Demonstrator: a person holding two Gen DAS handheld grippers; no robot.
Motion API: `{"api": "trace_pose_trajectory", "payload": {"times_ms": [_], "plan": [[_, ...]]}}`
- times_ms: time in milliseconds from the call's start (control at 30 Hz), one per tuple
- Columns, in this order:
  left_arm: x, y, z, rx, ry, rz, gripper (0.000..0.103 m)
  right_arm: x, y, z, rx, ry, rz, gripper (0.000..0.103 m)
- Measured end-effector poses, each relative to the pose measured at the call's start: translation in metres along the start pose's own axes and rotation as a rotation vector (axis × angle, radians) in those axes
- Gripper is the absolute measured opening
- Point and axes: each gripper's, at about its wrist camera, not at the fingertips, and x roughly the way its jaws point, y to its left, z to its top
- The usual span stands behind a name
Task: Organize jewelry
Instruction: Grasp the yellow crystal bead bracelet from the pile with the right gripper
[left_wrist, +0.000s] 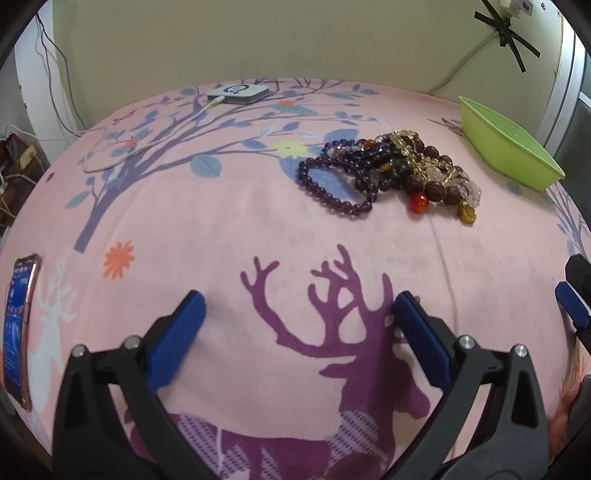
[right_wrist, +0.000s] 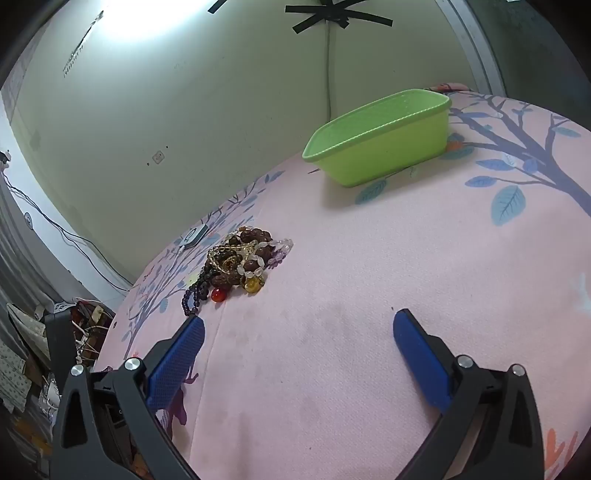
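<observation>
- Left wrist view: the bead jewelry pile (left_wrist: 391, 173) lies tangled on the bed (left_wrist: 258, 221) at about one o'clock, purple bracelet (left_wrist: 332, 184) at its left edge.
- The green tray (left_wrist: 509, 147), at two o'clock just beyond the pile, looks empty, though its floor is only partly visible.
- Judged from this, nothing is sorted yet; every piece remains to move.
- Left gripper (left_wrist: 299, 310) and right gripper (right_wrist: 299, 328) are both spread wide, holding nothing, well short of the pile.

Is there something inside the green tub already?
The green tub shows only bare inner walls; no jewelry is visible in it. Its floor is hidden by the near wall. The bead pile lies on the bedsheet.
</observation>
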Motion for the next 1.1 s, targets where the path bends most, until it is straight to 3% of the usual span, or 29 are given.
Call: {"api": "trace_pose_trajectory", "payload": {"times_ms": [267,400,533,600,667,733,833,1100], "plan": [[0.0,-0.001,0.001,0.018,0.003,-0.006,0.098,0.0,0.0,0.0,-0.002,0.002,-0.002,0.08],[-0.004,0.002,-0.002,0.108,0.008,-0.065,0.098,0.0,0.0,0.007,-0.042,0.035,0.009,0.078],[-0.01,0.012,-0.004,0.199,0.028,-0.156,0.098,-0.006,0.023,0.034,-0.255,0.046,0.007,0.046],[-0.013,0.028,0.004,0.141,-0.011,-0.177,0.096,0.0,0.045,0.049,-0.359,0.076,0.04,0.032],[-0.013,0.04,0.015,0.092,-0.033,-0.173,0.085,0.01,0.063,0.057,-0.435,0.099,0.066,0.018],[-0.016,0.049,0.026,0.059,-0.052,-0.176,0.07,0.034,0.085,0.06,-0.515,0.152,0.087,0.013],[-0.023,0.054,0.037,0.054,-0.088,-0.172,0.061,0.071,0.101,0.058,-0.525,0.22,0.117,0.012],[-0.035,0.057,0.045,0.095,-0.147,-0.17,0.06,0.126,0.117,0.062,-0.535,0.323,0.131,0.009]]}}
